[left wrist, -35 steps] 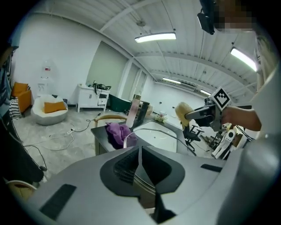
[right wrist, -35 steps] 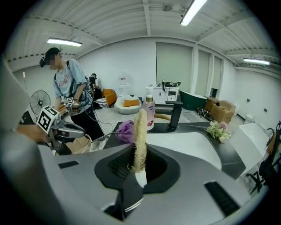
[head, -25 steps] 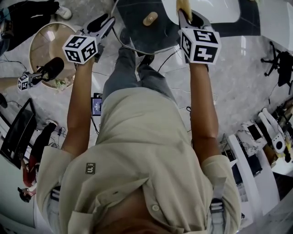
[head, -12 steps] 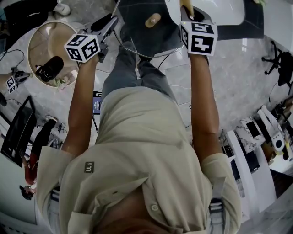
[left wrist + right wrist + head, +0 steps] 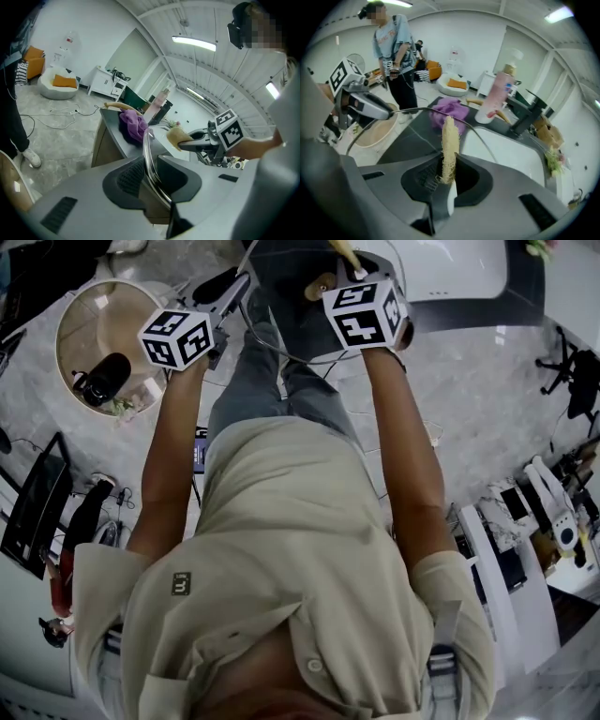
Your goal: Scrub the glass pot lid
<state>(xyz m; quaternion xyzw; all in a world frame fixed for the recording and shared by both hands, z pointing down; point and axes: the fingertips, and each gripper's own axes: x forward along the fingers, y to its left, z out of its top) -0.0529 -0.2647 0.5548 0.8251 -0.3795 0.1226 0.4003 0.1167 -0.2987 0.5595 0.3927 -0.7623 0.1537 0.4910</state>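
The glass pot lid (image 5: 281,310), with a wooden knob (image 5: 324,284), is held tilted over the dark counter. My left gripper (image 5: 234,285) has the lid's metal rim (image 5: 147,157) between its jaws, which are still closing on it. My right gripper (image 5: 352,263) is shut on a yellowish loofah sponge (image 5: 450,136) that stands upright between its jaws. In the head view the sponge (image 5: 341,253) is just beside the knob. The right gripper view shows the lid's rim (image 5: 476,131) arching just beyond the sponge, with the left gripper (image 5: 389,112) at its left end.
A purple cloth (image 5: 451,110) and a pink pump bottle (image 5: 498,98) stand on the dark counter (image 5: 410,136), beside a white sink (image 5: 513,150). A round tub (image 5: 94,329) sits on the floor at the left. A person (image 5: 396,51) stands behind.
My right gripper has swung left with the sponge, from over the sink to beside the lid's knob. The left gripper has stayed at the lid's rim.
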